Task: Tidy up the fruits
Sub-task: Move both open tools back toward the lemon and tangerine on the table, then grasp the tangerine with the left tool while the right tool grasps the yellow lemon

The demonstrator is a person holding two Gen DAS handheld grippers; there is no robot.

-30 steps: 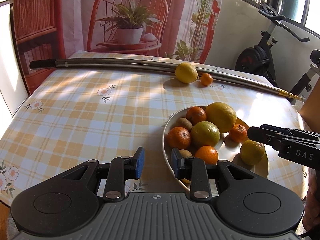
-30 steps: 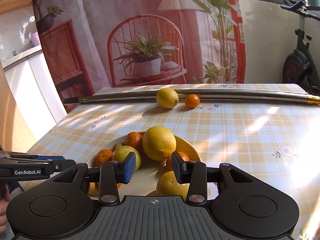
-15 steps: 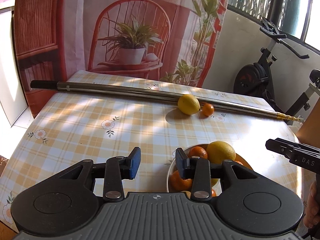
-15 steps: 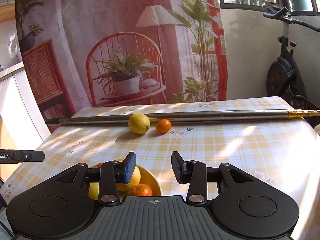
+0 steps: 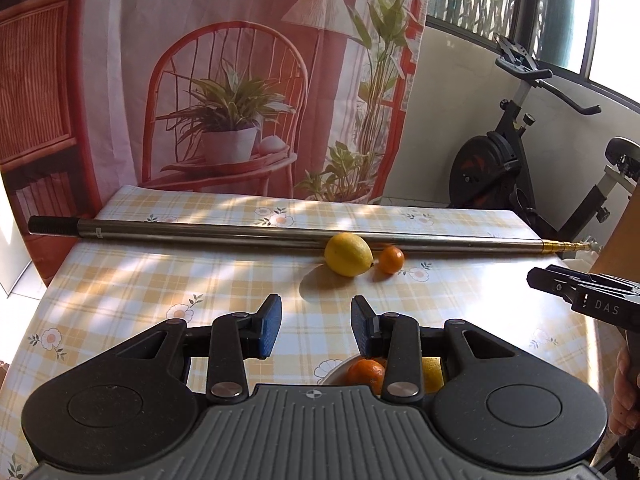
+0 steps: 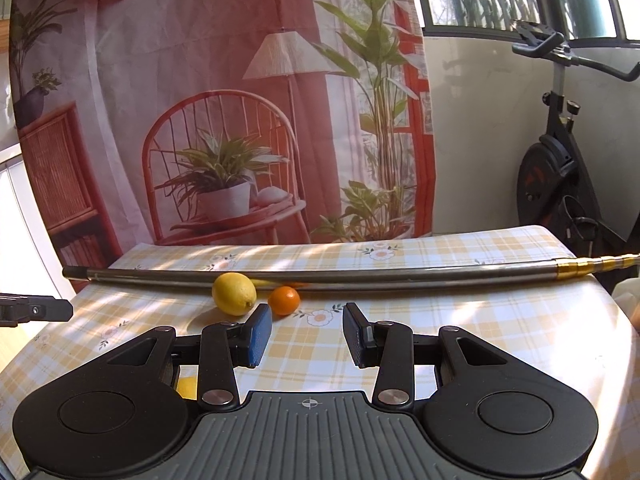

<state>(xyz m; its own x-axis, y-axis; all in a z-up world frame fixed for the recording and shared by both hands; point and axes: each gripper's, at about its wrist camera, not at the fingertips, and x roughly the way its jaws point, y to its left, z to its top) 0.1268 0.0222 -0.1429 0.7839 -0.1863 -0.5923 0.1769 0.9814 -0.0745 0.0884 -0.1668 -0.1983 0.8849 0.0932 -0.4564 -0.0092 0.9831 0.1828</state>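
Observation:
A yellow lemon and a small orange mandarin lie side by side on the checked tablecloth, against a long metal pole. In the right wrist view the lemon and mandarin sit just beyond the fingertips. My left gripper is open and empty, held above the near table. Under it peeks the fruit plate with an orange and a yellow fruit. My right gripper is open and empty too; its black tip shows at the right of the left wrist view.
The metal pole with a gold end spans the far table. A printed curtain hangs behind the table. An exercise bike stands at the right by the window. A hand holds the right gripper.
Both grippers have risen and drawn back from the plate, so the plate has slid almost out of view beneath them. Lemon and mandarin by the pole have stayed put. Both stay open.

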